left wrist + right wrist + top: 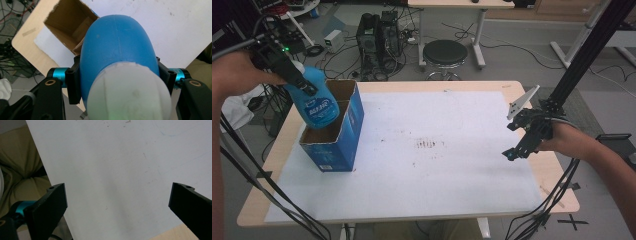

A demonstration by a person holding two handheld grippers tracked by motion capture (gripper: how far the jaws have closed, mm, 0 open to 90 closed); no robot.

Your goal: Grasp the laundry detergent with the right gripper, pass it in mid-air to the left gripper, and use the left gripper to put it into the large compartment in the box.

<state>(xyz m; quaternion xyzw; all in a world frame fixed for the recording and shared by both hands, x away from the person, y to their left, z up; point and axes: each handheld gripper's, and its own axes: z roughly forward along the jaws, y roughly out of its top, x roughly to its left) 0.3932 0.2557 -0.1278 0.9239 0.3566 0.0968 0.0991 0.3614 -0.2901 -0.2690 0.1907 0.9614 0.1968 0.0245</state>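
While the left claw (304,82) clamps a blue plastic bottle (318,102) tilted over the open blue cardboard box (343,131), seemingly for lowering inside, the right claw (523,137) waits apart above the white-covered tabletop (437,165).

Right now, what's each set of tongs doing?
Left tongs: shut on the blue bottle, over the box.
Right tongs: open, holding nothing.

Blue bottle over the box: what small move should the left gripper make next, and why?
Probably ease it straight down. The left gripper is shut on the blue bottle, which hangs tilted with its base at the mouth of the open cardboard box. The compartment below looks free. The right gripper is open over the white sheet, uninvolved.
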